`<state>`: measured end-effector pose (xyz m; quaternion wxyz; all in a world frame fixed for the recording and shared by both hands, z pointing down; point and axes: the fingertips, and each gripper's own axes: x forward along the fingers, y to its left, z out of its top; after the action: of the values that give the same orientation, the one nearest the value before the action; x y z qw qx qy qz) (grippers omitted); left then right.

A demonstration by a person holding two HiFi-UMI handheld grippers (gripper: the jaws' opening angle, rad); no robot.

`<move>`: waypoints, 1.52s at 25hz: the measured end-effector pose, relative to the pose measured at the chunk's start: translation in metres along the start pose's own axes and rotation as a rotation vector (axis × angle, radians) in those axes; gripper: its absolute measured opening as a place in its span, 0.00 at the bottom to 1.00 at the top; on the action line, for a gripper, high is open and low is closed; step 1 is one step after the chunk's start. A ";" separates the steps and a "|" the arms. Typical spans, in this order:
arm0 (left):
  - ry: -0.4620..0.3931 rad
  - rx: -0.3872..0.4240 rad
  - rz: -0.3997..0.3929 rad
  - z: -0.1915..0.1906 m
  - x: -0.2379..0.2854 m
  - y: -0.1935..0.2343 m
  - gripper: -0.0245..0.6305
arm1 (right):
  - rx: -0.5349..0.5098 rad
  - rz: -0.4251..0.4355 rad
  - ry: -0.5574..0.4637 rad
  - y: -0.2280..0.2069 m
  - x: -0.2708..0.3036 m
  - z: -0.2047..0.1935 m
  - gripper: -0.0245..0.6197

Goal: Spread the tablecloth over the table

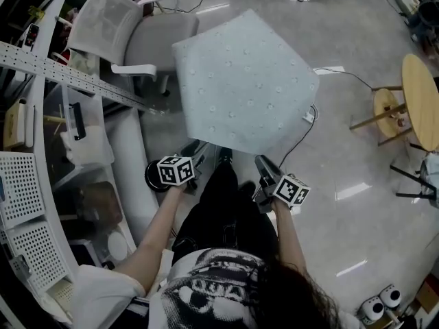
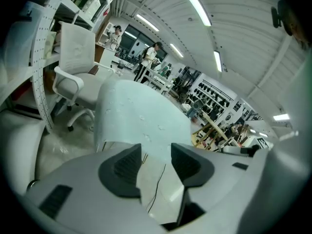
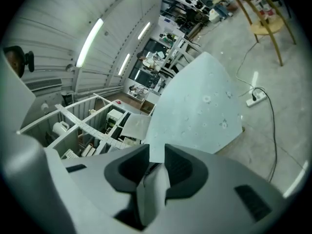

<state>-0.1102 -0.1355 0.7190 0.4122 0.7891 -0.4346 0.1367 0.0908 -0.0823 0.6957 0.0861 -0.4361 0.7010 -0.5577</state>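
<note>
A pale blue-grey tablecloth (image 1: 243,81) with a small dotted pattern lies spread over the table, its edges hanging down all round. The table itself is hidden under it. My left gripper (image 1: 197,149) is at the cloth's near left edge, jaws open, and in the left gripper view (image 2: 155,152) only floor and a cable show between them, with the cloth (image 2: 141,116) just beyond. My right gripper (image 1: 265,164) is at the near right edge, also open. In the right gripper view (image 3: 156,156) a hanging corner of the cloth (image 3: 204,106) shows in the gap, and the pads do not press on it.
A white office chair (image 1: 130,29) stands behind the table at the left, beside metal shelving (image 1: 41,67). A round wooden table (image 1: 422,101) and a wooden stool (image 1: 387,112) stand at the right. A power strip (image 1: 309,117) with its cable lies on the floor.
</note>
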 end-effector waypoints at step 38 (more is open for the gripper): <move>-0.282 0.486 -0.186 0.065 -0.179 -0.193 0.19 | -0.631 0.242 -0.094 0.226 -0.078 -0.004 0.13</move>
<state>-0.0699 -0.0289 0.4732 0.1575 0.9123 -0.3677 0.0874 0.0189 -0.0245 0.4747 0.0450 -0.3800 0.8809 -0.2785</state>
